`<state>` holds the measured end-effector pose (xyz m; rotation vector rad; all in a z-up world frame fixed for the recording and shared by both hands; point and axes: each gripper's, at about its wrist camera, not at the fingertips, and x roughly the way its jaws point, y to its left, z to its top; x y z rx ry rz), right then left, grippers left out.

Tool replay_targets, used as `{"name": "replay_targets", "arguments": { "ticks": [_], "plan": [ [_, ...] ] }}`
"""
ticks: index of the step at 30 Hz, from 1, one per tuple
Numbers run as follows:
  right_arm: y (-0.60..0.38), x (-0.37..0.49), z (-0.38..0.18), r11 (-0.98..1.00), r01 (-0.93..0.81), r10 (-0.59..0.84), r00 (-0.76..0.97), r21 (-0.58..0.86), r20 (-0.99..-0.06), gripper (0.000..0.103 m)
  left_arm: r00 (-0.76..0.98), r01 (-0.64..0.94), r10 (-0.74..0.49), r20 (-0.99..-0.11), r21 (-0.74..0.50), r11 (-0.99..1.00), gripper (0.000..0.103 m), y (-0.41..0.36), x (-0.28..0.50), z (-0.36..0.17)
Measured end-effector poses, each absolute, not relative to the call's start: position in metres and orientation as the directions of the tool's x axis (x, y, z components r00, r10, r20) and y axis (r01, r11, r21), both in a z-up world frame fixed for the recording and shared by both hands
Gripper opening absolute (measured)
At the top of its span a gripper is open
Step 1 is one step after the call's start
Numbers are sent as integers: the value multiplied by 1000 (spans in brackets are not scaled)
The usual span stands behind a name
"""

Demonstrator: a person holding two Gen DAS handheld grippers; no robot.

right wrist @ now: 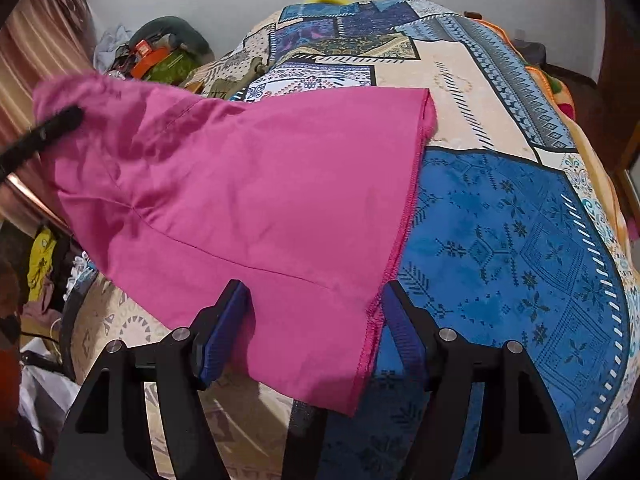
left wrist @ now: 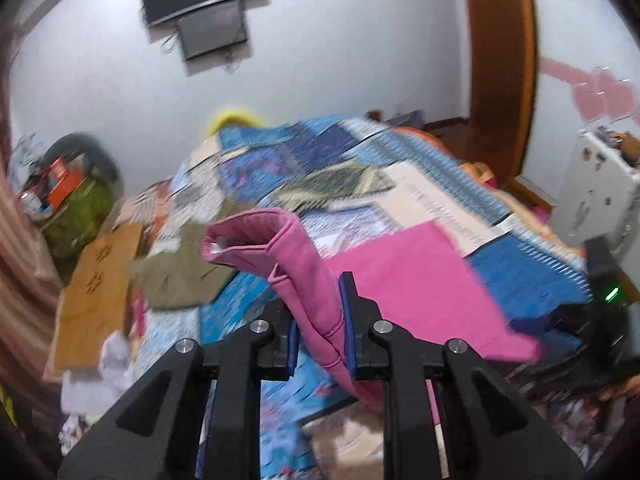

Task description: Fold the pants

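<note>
The pink pants [right wrist: 248,184] are lifted above a patchwork bedspread [right wrist: 500,216]. In the right wrist view they spread wide, one end up at the left by a black gripper finger [right wrist: 44,132], a hem edge running down the right. My right gripper [right wrist: 316,312] has its jaws wide apart with the near edge of the cloth lying between them. In the left wrist view my left gripper [left wrist: 320,320] is shut on a bunched fold of the pink pants [left wrist: 416,280], with the waistband end [left wrist: 248,236] standing up above the fingers.
The bedspread [left wrist: 320,176] covers the bed. An olive garment [left wrist: 180,276] and a cardboard sheet [left wrist: 92,292] lie at its left side. Clutter and a green bag [left wrist: 76,208] stand by the wall. A white cabinet [left wrist: 600,196] is at the right.
</note>
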<state>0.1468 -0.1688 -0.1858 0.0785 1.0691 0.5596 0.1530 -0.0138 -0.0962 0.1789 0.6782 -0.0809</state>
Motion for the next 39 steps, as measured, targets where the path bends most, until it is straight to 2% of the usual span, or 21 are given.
{"name": "replay_targets", "arguments": {
  "ticks": [4,9,14,16,18,25,31,35,37,39],
  "plan": [
    [-171,146,-184,865,-384,461,358,322,-812,66,745,252,-165,-646,44,967,15,-37,165,-84],
    [-194,149,-178,900,-319,412,400,297,-819,66,641,355,-316,-700,-94,930,13,-66,187,-97],
    [-222,149,-174,931,-252,354,445,264,-823,66,545,398,-389,-743,-179,900,12,-96,205,-123],
    [-232,149,-174,943,-230,323,457,240,-829,66,543,417,-392,-743,-167,894,12,-107,204,-132],
    [-240,150,-175,946,-209,319,455,249,-831,66,558,443,-366,-745,-105,890,12,-123,199,-140],
    [-246,144,-175,949,-207,310,466,238,-829,66,485,510,-353,-800,-69,858,13,-151,196,-166],
    [-245,146,-177,946,-206,321,465,251,-825,66,443,520,-403,-801,-137,843,25,-145,194,-160],
    [-248,152,-173,941,-189,338,472,281,-814,66,511,499,-381,-770,-95,862,43,-131,195,-139],
    [-250,154,-167,940,-193,341,485,282,-805,66,570,473,-343,-747,-42,880,54,-119,201,-128],
    [-251,156,-163,941,-192,338,499,278,-798,66,623,428,-288,-727,8,904,70,-102,213,-119]
  ]
}}
